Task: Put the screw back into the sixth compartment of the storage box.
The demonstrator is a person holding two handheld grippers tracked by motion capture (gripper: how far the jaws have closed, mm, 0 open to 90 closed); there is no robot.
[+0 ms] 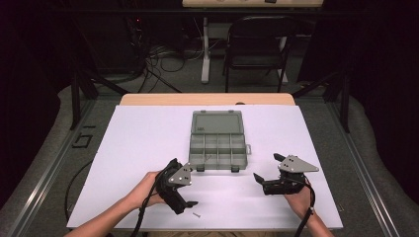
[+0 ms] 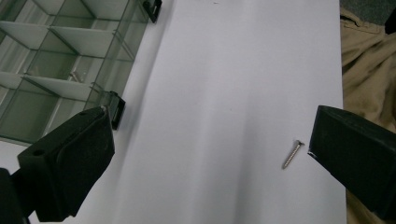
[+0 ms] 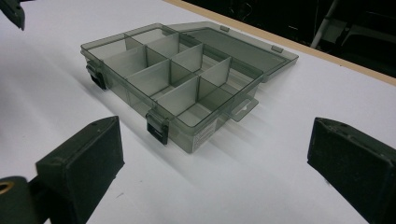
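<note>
Left gripper view: small silver metal screw is approached beside clear grey plastic compartment box, jaws apart; closure on it is judged next.

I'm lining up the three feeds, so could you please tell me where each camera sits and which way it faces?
High view: above the person's side, looking down on the white table; both forearms, left tongs, right tongs.
Left gripper view: on the left tongs, facing a screw.
Right gripper view: on the right tongs, facing the open organiser box.
All three share the box.
</note>
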